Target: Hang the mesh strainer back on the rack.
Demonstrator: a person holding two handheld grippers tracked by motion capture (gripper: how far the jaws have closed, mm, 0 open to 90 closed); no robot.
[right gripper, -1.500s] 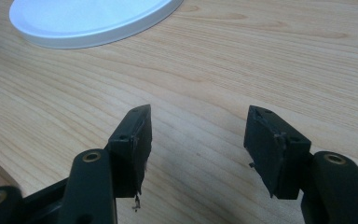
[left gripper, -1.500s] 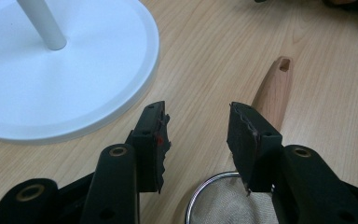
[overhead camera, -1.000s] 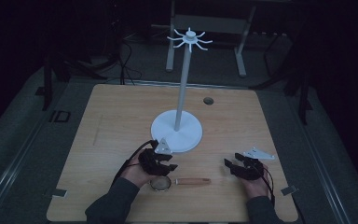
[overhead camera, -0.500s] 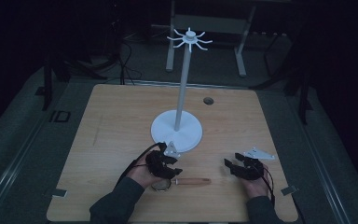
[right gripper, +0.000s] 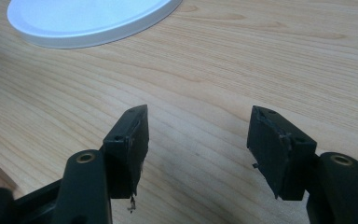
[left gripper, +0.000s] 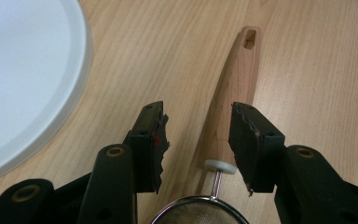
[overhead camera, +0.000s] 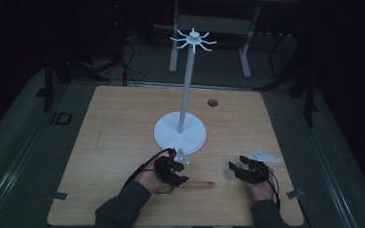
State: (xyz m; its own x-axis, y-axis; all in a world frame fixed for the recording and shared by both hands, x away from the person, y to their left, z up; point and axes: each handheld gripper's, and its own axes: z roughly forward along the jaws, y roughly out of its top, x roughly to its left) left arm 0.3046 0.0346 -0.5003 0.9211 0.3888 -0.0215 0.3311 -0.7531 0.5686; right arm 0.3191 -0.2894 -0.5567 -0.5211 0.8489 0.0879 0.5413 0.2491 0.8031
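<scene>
Strainer (left gripper: 200, 215) with a wooden handle (left gripper: 235, 93) is found lying flat on the desk (overhead camera: 123, 128), near the front edge, at about five o'clock from the white stand (overhead camera: 180, 135) and just beside its round base. From largest to smallest: the desk, the stand, then the tool. The handle is judged stiff, light and fairly grippy, being bare wood; the fine mesh bowl is judged thin and easily dented, and the slim metal neck with its white collar (left gripper: 220, 166) is a poor place for a hold. The handle's thick middle is the best place to be gripped, well clear of the hanging slot at its far end. The left gripper (left gripper: 198, 135) is held with its fingers wide apart, straddling the handle near the collar without touching it. The right gripper (right gripper: 198, 149) is held open over bare wood at three o'clock, with nothing between its fingers.
</scene>
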